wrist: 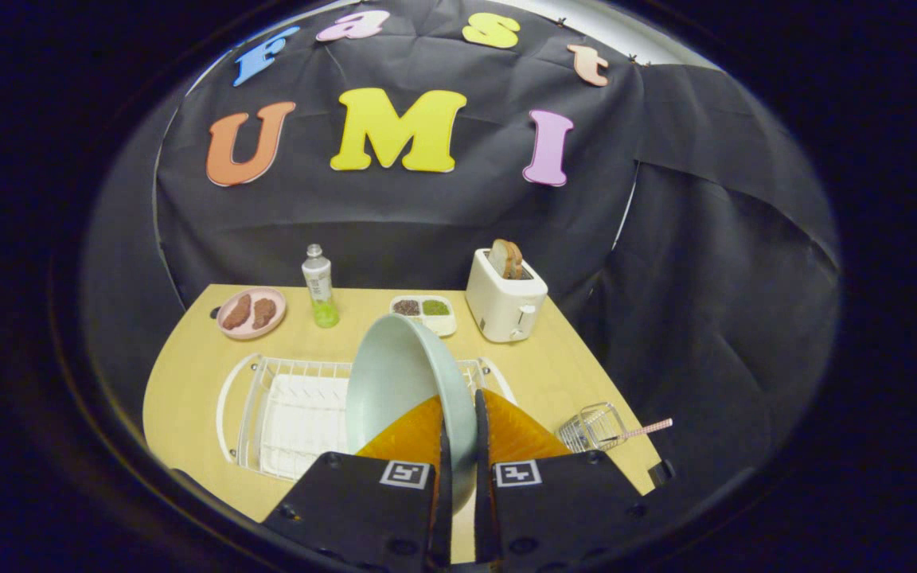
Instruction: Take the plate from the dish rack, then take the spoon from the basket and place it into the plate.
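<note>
1. The gripper (pixel 459 414) is clamping the rim of the pale green plate (pixel 395 382), one finger on each side of it.
2. The plate is standing on edge, tilted, above the white dish rack (pixel 267 398) on the wooden table (pixel 180 374).
3. The spoon (pixel 649 430) is poking out of the small wire basket (pixel 590 426), right of the fingers.
4. Farther back are sitting a pink dish of food (pixel 251 313), a bottle (pixel 320 286), a small tray (pixel 425 312) and a toaster (pixel 505 298) with bread in it.
</note>
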Motion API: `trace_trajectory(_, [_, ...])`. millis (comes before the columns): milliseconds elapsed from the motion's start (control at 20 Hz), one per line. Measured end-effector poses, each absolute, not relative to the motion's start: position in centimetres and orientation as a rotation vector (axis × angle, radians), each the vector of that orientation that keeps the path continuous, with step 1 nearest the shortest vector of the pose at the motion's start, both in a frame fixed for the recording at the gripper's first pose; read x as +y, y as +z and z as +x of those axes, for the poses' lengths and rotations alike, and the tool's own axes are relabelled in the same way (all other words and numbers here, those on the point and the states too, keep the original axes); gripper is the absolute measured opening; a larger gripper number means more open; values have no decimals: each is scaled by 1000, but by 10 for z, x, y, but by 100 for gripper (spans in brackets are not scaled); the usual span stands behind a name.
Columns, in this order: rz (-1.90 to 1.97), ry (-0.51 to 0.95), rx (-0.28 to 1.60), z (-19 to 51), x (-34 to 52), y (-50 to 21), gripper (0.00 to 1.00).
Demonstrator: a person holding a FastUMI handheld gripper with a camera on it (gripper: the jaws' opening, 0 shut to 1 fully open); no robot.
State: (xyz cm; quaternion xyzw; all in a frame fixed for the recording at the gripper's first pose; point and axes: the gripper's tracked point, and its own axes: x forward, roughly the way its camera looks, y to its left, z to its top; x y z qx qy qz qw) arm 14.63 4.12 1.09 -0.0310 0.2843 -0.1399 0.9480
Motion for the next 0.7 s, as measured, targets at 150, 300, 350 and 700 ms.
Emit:
trace_trajectory(150, [-17,-200,556,114,44,-1,16])
trace_trajectory(300, [-12,-156,524,85,39,-23,16])
trace_trajectory(350, [-3,-152,512,76,38,-34,16])
trace_trajectory(700, [102,8,634,20,63,-133,16])
